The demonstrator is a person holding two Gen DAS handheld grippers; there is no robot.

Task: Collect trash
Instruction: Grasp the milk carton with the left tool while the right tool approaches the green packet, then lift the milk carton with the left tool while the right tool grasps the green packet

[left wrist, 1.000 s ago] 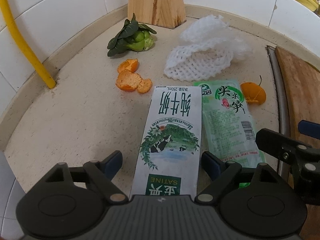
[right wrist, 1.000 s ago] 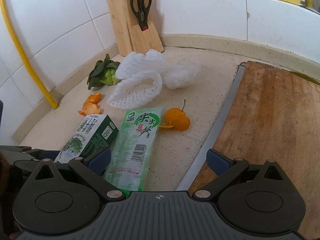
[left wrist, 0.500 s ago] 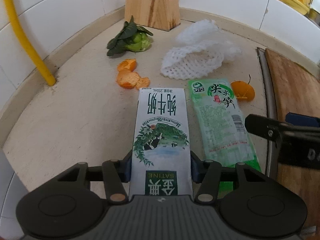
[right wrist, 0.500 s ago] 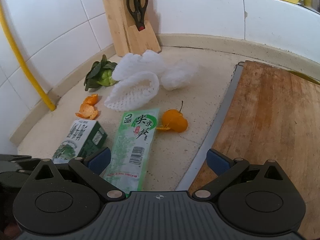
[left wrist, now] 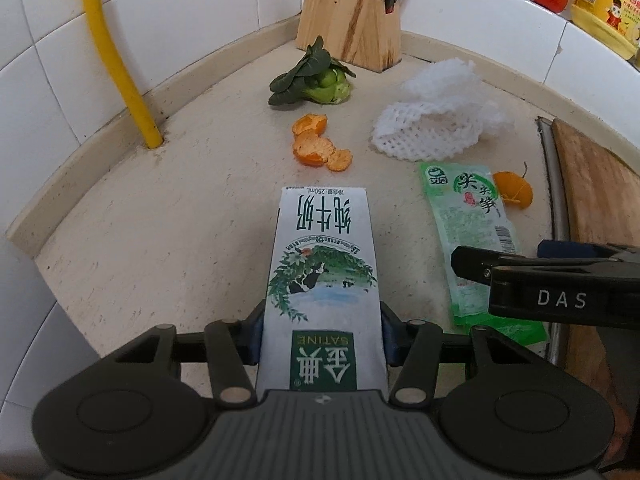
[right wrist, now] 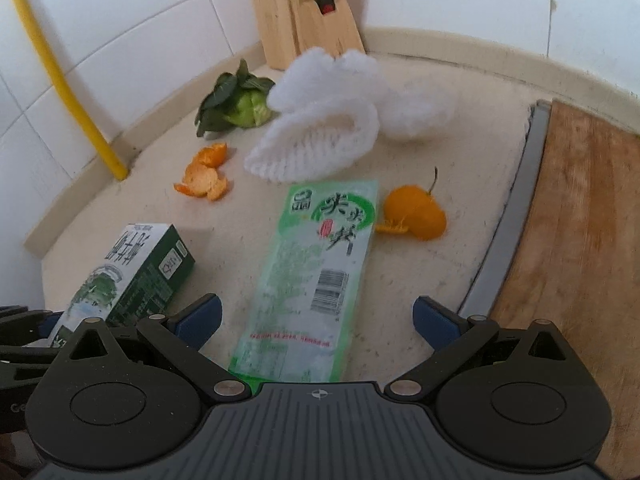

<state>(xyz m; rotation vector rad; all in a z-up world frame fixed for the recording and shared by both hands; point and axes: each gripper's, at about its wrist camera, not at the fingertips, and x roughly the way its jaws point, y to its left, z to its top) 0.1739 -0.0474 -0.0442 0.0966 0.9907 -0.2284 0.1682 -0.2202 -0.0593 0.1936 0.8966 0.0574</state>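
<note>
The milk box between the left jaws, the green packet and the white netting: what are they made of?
Milk box: seemingly coated paperboard, with crisp edges and matte print. Green packet: thin, glossy plastic film, flat, translucent, barcoded. White netting: probably soft foam mesh, with open, puffy weave.

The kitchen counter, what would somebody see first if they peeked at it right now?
First, the milk carton, clamped on both sides by the left gripper at the front of the counter. Beside it lies a green snack packet, reaching in between the open fingers of the right gripper. Behind them sit bright orange peels and white foam fruit netting.
</note>
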